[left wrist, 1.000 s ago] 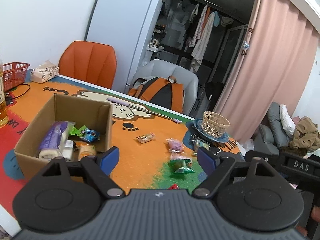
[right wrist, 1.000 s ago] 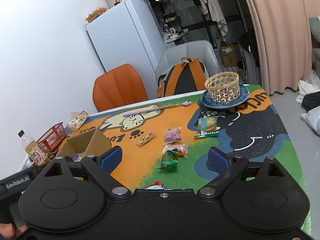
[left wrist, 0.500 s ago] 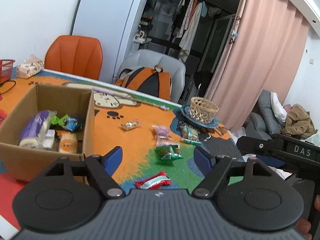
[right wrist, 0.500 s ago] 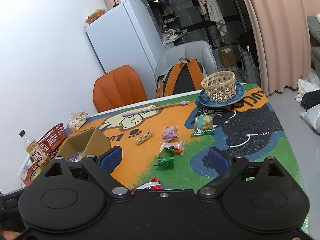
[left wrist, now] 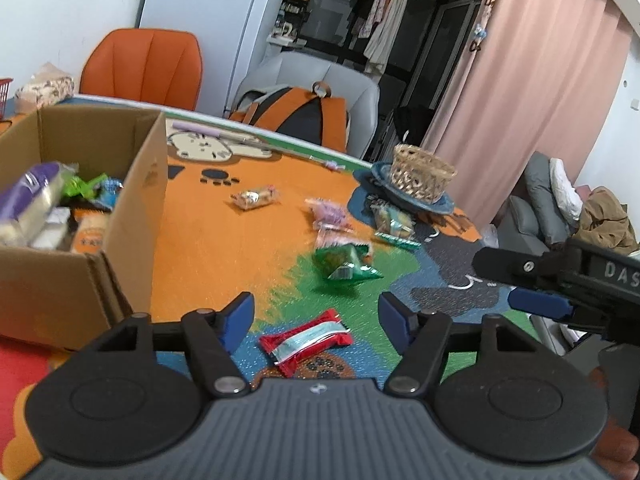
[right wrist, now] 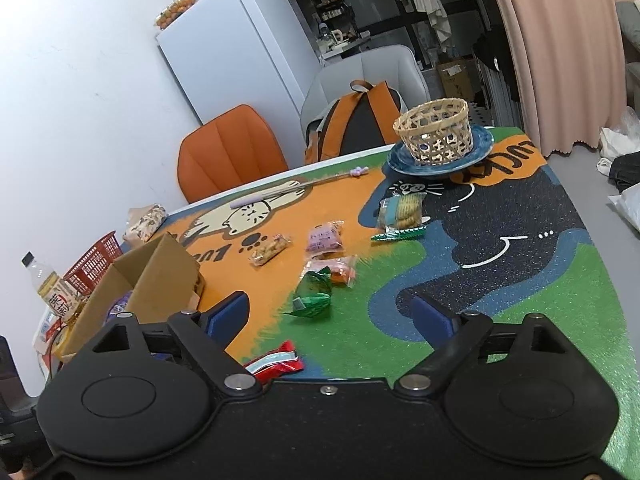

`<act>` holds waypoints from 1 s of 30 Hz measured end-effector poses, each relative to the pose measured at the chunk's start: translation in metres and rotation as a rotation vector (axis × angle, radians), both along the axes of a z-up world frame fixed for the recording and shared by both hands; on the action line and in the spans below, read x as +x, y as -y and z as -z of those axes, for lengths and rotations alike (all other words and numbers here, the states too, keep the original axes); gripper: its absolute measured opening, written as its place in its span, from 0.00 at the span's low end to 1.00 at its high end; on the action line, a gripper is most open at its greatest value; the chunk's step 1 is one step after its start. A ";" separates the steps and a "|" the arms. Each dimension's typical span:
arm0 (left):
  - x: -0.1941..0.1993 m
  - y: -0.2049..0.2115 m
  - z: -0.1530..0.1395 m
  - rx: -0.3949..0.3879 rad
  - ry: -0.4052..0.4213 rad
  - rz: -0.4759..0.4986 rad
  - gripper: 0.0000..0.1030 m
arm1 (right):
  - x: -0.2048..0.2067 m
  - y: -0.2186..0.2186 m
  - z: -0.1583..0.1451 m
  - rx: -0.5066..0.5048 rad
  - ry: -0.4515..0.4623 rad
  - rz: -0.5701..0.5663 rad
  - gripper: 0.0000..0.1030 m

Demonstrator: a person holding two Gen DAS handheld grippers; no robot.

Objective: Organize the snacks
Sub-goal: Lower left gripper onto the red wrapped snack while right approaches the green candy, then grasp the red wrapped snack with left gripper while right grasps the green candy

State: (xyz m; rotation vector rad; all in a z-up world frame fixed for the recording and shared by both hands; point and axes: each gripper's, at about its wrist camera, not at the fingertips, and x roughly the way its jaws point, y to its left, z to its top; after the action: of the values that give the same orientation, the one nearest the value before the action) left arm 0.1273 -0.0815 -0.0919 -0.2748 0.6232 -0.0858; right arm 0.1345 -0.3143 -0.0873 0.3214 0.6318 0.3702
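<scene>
Your left gripper (left wrist: 316, 314) points down at the table (left wrist: 224, 248), low centre of the left wrist view. Its jaws have just been closing and stand partly open, w/ the red snack pack (left wrist: 306, 340) lying between the blue pads (left wrist: 236, 316), not pinched. Your right gripper (right wrist: 330, 314) tilts down too, jaws wide but just closing a bit, nothing held; its side shows at right of the left view, marked "DAS". The cardboard box (left wrist: 136, 216) at left holds several snacks. Loose on the mat: green pack (right wrist: 312, 294), pink pack (right wrist: 324, 236), biscuit pack (right wrist: 402, 210). The mat reads "LUCKY" upside down by the wicker basket (right wrist: 434, 130), upper right. Bottle (right wrist: 56, 294) label at far left: script too small to read.
</scene>
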 end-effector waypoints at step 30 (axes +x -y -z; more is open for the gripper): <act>0.031 -0.002 0.040 0.083 -0.071 -0.005 0.21 | 0.052 -0.036 0.035 -0.027 -0.082 -0.062 0.81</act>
State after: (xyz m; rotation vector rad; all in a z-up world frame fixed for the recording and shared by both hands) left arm 0.1580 -0.0799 -0.1319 -0.1999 0.6949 -0.0454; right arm 0.1861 -0.2782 -0.1227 0.2924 0.7283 0.4090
